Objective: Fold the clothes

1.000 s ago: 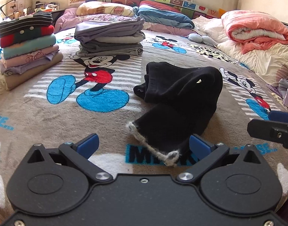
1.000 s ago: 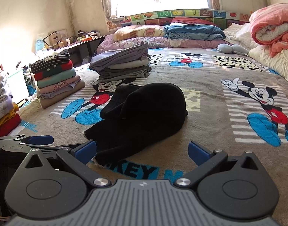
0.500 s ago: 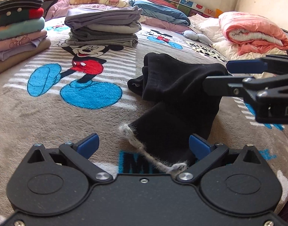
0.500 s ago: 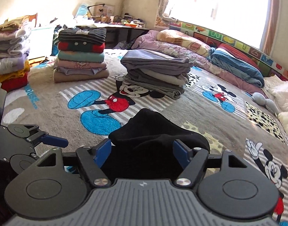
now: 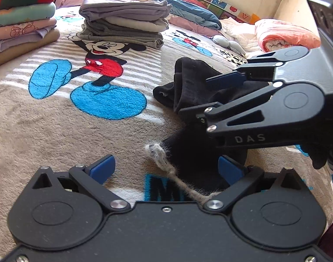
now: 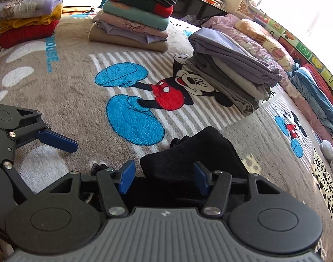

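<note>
- The black garment (image 5: 194, 91) is seen crumpled on the Mickey blanket (image 5: 46, 131), its frayed pale hem (image 5: 159, 155) nearest.
- It is judged soft, limp and light; a grip at the hem corners is advised.
- The left gripper (image 5: 165, 167) is held wide apart over the hem.
- The right gripper (image 6: 164, 175) is spread around a raised fold, nothing clamped.
- Folded stacks (image 6: 135, 15) are passed behind.

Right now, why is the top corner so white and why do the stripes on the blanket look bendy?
Right wrist view: sunlight through the window washes that corner out to plain white. Both views: the fisheye lens curves the Mickey Mouse blanket stripes, more toward the edges. Left wrist view: the right tool sits close and looms large over the black garment.
</note>
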`<action>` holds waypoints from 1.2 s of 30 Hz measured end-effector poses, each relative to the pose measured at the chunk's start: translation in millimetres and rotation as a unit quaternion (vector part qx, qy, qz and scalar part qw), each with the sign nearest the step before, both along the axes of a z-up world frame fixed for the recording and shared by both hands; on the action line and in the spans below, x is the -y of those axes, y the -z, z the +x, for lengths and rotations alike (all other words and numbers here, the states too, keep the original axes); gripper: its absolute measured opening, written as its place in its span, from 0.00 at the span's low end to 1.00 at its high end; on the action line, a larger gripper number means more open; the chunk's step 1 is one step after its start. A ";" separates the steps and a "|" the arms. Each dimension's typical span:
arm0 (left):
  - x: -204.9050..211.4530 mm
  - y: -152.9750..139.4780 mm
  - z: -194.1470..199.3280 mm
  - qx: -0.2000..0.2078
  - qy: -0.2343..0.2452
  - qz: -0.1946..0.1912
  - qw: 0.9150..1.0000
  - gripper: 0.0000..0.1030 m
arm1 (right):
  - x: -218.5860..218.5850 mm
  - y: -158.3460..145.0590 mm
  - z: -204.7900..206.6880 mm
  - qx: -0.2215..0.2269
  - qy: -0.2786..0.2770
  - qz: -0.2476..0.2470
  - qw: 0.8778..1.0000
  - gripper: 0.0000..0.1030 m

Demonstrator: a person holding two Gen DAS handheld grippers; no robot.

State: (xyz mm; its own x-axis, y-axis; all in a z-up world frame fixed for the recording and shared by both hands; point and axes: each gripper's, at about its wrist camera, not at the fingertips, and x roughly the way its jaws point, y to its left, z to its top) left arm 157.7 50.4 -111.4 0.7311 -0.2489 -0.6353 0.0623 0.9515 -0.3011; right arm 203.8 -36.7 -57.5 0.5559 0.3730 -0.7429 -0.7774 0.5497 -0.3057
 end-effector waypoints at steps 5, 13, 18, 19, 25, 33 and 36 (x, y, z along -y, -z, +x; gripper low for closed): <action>0.2 3.3 1.7 -0.006 0.000 -0.004 1.000 0.98 | -1.0 7.6 12.6 -0.021 0.003 -0.014 1.000 0.33; 1.8 -0.3 -2.3 0.002 0.000 -0.013 1.000 0.98 | 42.4 -28.1 14.0 -0.010 0.068 0.103 0.992 0.15; 4.0 1.4 -3.7 0.000 -0.002 -0.017 1.000 0.98 | 99.3 -58.2 26.1 -0.037 0.146 0.224 0.963 0.15; 4.9 1.5 -4.2 0.000 -0.002 -0.015 1.000 0.98 | 112.4 -63.0 28.2 -0.039 0.163 0.245 0.955 0.15; 8.2 -1.1 -9.3 0.007 -0.002 -0.010 1.000 0.98 | 204.1 -73.0 38.2 -0.055 0.272 0.379 0.883 0.15; 18.1 0.1 -9.4 0.009 0.003 0.002 1.000 0.98 | 307.1 -32.1 21.4 -0.075 0.393 0.485 0.778 0.15; 23.3 0.8 -9.7 0.010 0.008 0.009 1.000 0.98 | 338.9 -9.7 9.9 -0.082 0.429 0.513 0.739 0.15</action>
